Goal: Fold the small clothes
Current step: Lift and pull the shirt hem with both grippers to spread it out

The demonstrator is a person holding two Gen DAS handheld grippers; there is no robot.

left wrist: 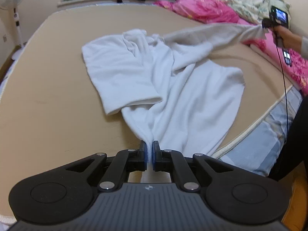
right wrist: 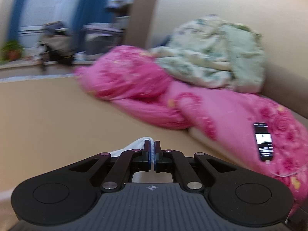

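- A white fleece top is spread, rumpled, across the tan bed surface.
- Its near hem is pinched between the closed fingers of the left gripper.
- One sleeve is drawn out taut to the right, clamped in the right gripper.
- A pink floral quilt is heaped beside, with a phone lying on it.

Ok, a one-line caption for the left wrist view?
Left gripper pinches white garment's hem on tan bed; right gripper stretches its sleeve.
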